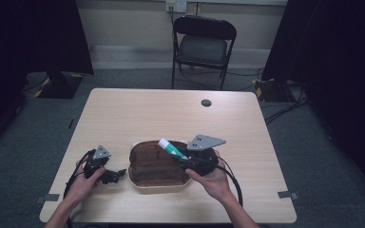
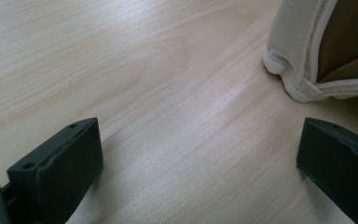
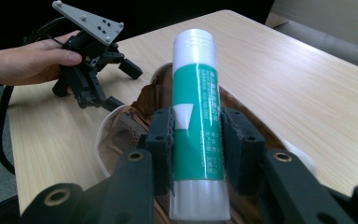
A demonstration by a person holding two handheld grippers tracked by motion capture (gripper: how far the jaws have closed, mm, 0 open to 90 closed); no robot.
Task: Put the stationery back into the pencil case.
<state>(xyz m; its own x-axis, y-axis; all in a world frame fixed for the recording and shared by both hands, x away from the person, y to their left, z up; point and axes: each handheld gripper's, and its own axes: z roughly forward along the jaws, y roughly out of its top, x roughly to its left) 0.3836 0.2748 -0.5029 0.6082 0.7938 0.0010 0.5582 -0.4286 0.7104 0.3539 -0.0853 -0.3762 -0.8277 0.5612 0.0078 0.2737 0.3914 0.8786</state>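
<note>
- Glue stick (image 3: 196,123): cylindrical, green-and-white label with small print, white cap, translucent base; clamped mid-body between the jaws of the right hand-held gripper (image 3: 196,149), above the open pouch (image 1: 154,166).
- Pouch: cream outside, brown lining, lying on the wooden surface (image 1: 147,114).
- Left hand-held gripper (image 1: 105,175): jaws spread, empty, beside the pouch.

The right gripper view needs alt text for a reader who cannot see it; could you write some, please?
The right gripper clamps a green-and-white glue stick above an open brown pouch on a wooden table. Beyond, a hand holds the open left gripper.
</note>
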